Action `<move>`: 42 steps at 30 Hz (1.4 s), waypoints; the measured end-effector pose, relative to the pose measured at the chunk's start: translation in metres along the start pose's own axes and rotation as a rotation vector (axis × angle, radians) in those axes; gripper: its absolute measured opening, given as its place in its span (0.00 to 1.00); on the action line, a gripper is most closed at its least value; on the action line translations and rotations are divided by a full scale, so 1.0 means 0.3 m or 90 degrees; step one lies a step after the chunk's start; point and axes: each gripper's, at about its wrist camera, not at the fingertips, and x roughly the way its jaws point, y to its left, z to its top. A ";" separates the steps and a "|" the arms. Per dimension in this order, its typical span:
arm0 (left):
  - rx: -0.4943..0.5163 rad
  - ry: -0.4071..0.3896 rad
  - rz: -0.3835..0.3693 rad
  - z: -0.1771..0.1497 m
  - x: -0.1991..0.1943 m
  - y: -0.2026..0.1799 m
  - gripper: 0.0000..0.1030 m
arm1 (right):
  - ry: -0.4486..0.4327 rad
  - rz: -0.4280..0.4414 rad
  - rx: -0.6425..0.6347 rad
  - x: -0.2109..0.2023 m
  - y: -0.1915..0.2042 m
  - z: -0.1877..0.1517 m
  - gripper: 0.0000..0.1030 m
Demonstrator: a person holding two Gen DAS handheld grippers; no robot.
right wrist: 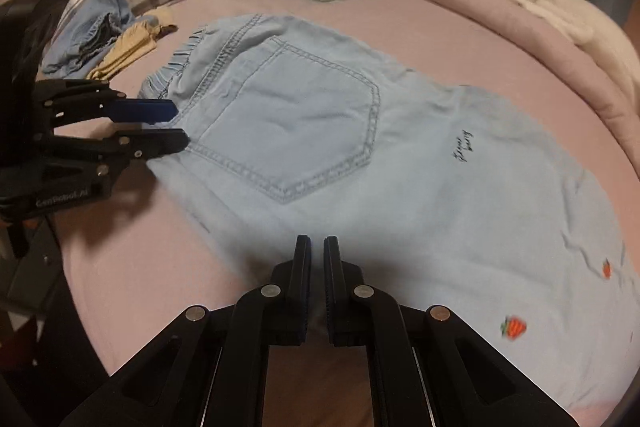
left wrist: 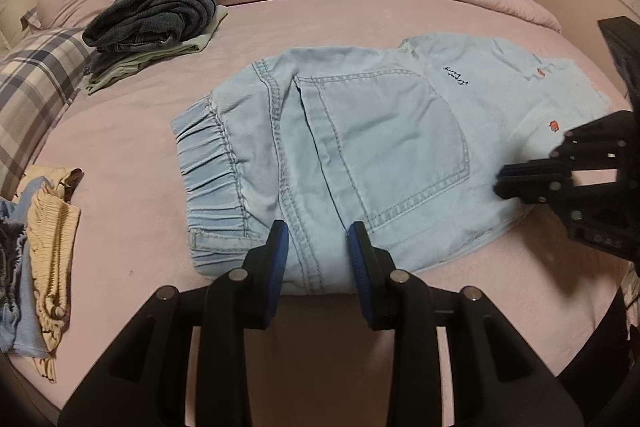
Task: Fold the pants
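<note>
The light-blue pants (left wrist: pixel 360 147) lie flat on the bed (left wrist: pixel 140 147), long axis running from the elastic waistband leftward to the legs rightward. The left gripper (left wrist: pixel 318 239) sits open at the waist-end near edge. The right gripper (right wrist: pixel 317 251), nearly closed with nothing visibly between its pads, sits further along the same edge toward the legs.

Pale blue pants (left wrist: pixel 360 147) with small orange embroidery lie on a pink bedsheet (left wrist: pixel 140 131) near a plaid pillow (left wrist: pixel 36 87).

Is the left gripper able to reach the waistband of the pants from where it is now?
Probably yes. The left gripper is open at the near edge of the pants, and the waistband lies just to its left with nothing between them.
</note>
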 end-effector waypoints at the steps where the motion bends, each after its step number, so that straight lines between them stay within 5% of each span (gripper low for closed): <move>1: 0.002 0.000 0.004 -0.002 -0.001 -0.004 0.30 | 0.005 0.005 0.018 -0.004 -0.011 -0.002 0.04; 5: 0.001 0.001 0.011 -0.020 -0.021 -0.007 0.31 | 0.001 0.034 0.067 -0.021 -0.048 -0.026 0.04; 9: -0.047 -0.023 -0.039 -0.066 -0.087 0.036 0.30 | -0.059 0.078 0.131 -0.126 -0.109 -0.046 0.04; 15: -0.076 -0.043 -0.073 0.024 -0.096 0.003 0.32 | -0.091 -0.022 0.182 -0.213 -0.261 -0.096 0.05; 19: -0.076 -0.037 -0.138 0.109 -0.034 -0.100 0.33 | -0.111 -0.066 0.223 -0.224 -0.305 -0.128 0.05; 24: -0.011 0.016 -0.102 0.101 0.082 -0.242 0.33 | -0.028 -0.086 0.199 -0.108 -0.273 -0.201 0.05; 27: -0.004 0.002 -0.108 0.066 0.053 -0.231 0.33 | -0.042 -0.110 0.151 -0.136 -0.233 -0.255 0.05; 30: -0.034 0.002 -0.136 0.043 0.007 -0.177 0.34 | -0.045 -0.075 0.170 -0.180 -0.253 -0.275 0.06; 32: -0.053 0.000 -0.145 0.030 -0.030 -0.153 0.34 | -0.075 -0.023 0.242 -0.234 -0.322 -0.307 0.09; 36: -0.080 -0.021 -0.156 0.023 -0.098 -0.139 0.55 | -0.165 0.008 0.440 -0.342 -0.525 -0.424 0.55; 42: -0.080 -0.016 -0.192 0.086 -0.090 -0.215 0.58 | -0.256 -0.042 0.736 -0.443 -0.881 -0.710 0.56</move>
